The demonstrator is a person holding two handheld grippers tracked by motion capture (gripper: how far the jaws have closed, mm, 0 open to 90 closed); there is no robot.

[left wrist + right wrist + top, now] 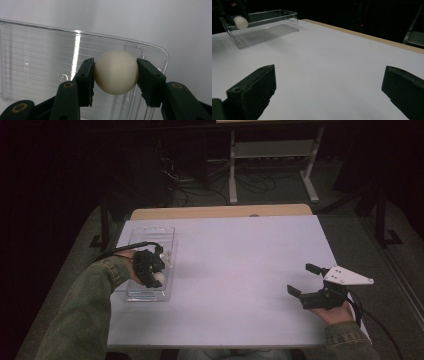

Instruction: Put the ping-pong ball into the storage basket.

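Note:
A cream-white ball sits clamped between the two black pads of my left gripper, which is shut on it. In the high view the left gripper holds the ball over the near end of a clear plastic box at the table's left. The right gripper view shows the ball just above the box's rim. My right gripper rests low at the table's right side, jaws wide apart with nothing between them.
The table is covered by a white sheet, with a bare wooden strip along its far edge. Beyond it stand a white metal frame and loose cables on a dark floor.

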